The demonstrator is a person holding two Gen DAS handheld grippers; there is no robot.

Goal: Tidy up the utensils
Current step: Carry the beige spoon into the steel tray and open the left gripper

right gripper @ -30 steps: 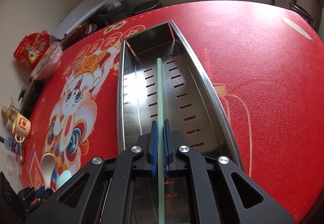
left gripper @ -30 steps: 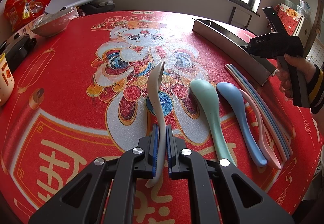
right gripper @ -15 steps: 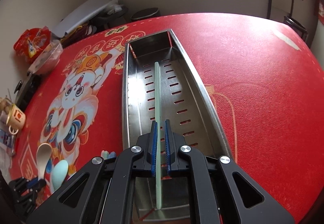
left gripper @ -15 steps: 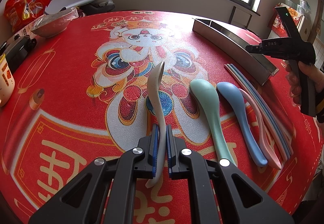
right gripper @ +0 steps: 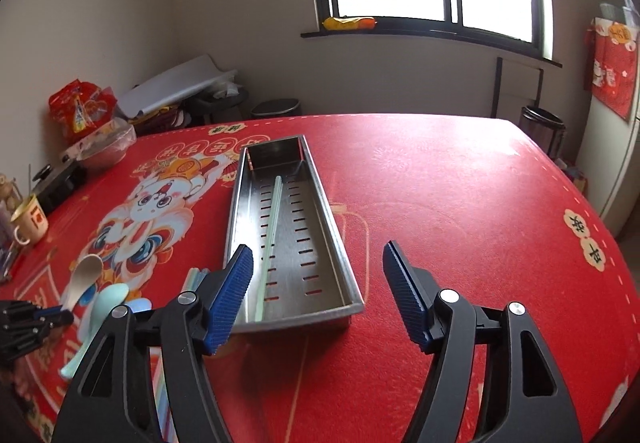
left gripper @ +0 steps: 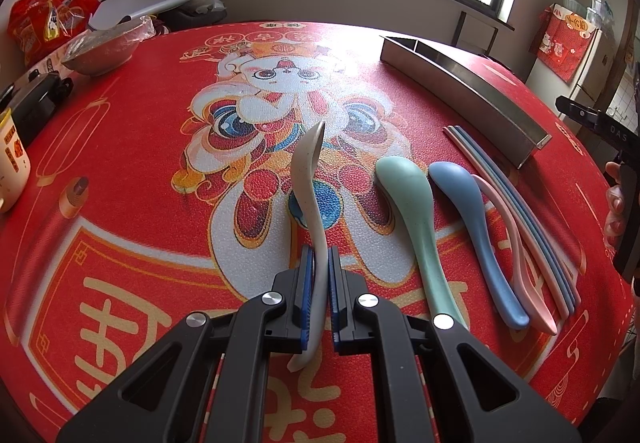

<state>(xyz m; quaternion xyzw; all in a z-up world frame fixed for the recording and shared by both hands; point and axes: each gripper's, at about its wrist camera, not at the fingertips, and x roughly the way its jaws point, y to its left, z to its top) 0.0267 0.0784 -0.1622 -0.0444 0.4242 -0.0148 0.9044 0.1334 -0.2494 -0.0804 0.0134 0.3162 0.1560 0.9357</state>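
Left wrist view: my left gripper point(left gripper: 319, 283) is clamped on the white spoon point(left gripper: 310, 187); green spoon point(left gripper: 412, 211), blue spoon point(left gripper: 468, 219) and chopsticks point(left gripper: 516, 203) lie between it and the steel tray point(left gripper: 460, 83).
Right wrist view: my right gripper point(right gripper: 318, 283), jaws just opened, holds nothing; green chopstick point(right gripper: 270, 239) lies inside the tray point(right gripper: 336, 243); bare red tablecloth point(right gripper: 460, 203) right of the tray.

Bare red table point(right gripper: 460, 211) right of the steel tray point(right gripper: 236, 203), tray floor open beside one green chopstick point(right gripper: 269, 243), spoons point(left gripper: 412, 211) and chopsticks point(left gripper: 516, 203) crowding its left wall
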